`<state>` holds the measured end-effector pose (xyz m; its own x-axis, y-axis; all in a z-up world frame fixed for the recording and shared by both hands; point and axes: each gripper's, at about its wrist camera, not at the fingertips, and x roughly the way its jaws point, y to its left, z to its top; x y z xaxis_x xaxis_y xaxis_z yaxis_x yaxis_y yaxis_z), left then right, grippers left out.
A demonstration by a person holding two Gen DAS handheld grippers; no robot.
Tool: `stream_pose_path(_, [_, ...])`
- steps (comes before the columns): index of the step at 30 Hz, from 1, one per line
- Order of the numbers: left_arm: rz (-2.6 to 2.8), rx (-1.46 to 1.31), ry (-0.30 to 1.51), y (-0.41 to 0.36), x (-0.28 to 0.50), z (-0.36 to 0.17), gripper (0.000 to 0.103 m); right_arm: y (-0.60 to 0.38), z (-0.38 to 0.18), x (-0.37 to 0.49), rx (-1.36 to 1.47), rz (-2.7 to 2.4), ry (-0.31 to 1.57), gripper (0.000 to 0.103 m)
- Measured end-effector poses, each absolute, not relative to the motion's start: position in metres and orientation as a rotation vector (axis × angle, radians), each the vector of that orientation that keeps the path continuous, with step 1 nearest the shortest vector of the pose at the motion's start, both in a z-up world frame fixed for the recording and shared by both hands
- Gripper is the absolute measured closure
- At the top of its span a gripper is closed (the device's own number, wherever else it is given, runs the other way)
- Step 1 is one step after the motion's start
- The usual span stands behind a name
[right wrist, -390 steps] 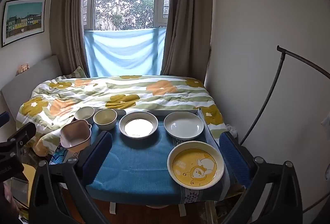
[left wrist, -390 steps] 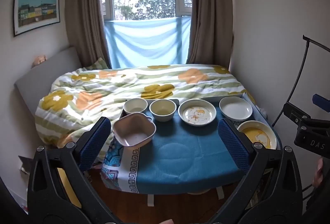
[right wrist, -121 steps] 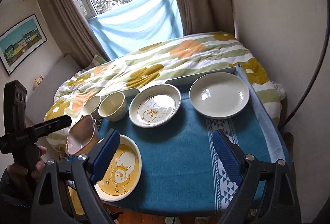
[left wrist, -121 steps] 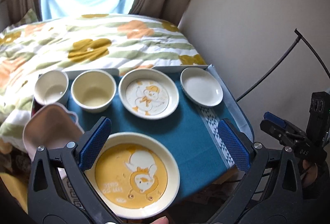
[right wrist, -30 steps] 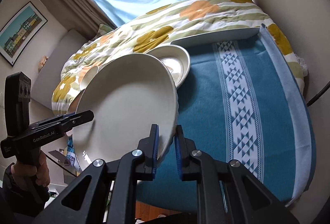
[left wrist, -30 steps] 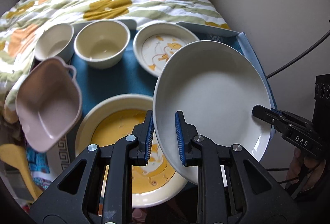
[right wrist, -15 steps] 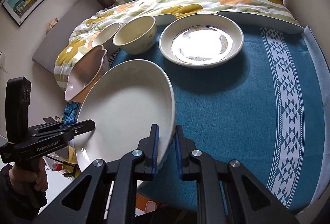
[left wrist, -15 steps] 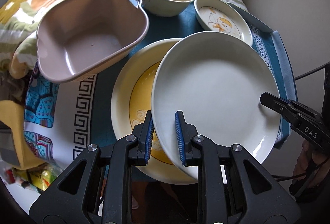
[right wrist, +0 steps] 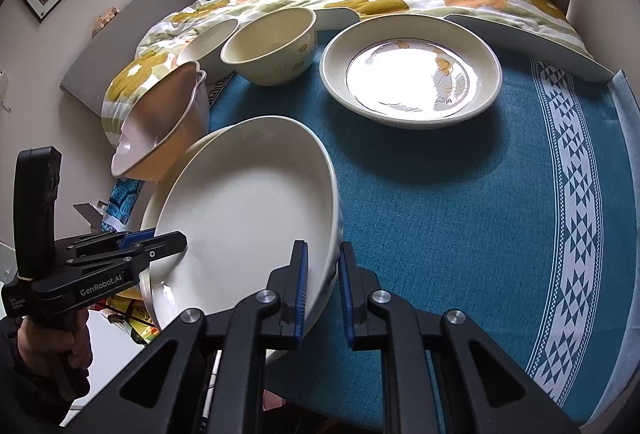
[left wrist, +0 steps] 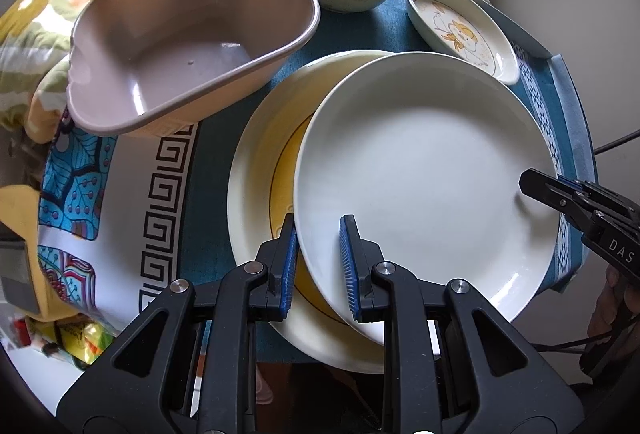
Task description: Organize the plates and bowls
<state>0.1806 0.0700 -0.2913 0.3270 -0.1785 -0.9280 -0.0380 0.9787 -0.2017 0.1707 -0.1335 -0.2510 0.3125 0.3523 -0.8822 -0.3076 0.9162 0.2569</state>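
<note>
Both the left hand-held gripper [left wrist: 319, 266] and right hand-held gripper [right wrist: 323, 290] clamp opposite rims of the glossy round white plate [left wrist: 424, 170], seemingly resting tilted on the yellow-centred plate [left wrist: 260, 170] on the desk's woven teal cloth [right wrist: 460, 194].

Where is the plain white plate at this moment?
The plain white plate sits over the yellow plate, held by the left gripper and right gripper.

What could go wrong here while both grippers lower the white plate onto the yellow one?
1. The white plate sits off-centre over the yellow plate, shifted right; released now, it may settle crooked or slide.
2. The left gripper and right gripper pinch only its rim, so uneven release could tip it.
3. The pink bowl overhangs the table edge beside the stack; a nudge from the left gripper might knock it off.
</note>
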Motion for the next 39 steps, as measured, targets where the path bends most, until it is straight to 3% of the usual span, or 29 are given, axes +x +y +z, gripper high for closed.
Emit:
stream_pose_path(16, [0.021,0.122,1.166,0.029,0.168,-0.288,0.085,-0.116,-0.255,0.173,-0.119,0.433,1.172,0.089])
stream_pose_path(39, [0.070,0.217,1.125,0.034,0.152,-0.274,0.085,-0.097,-0.257,0.166,-0.203,0.405,1.153,0.089])
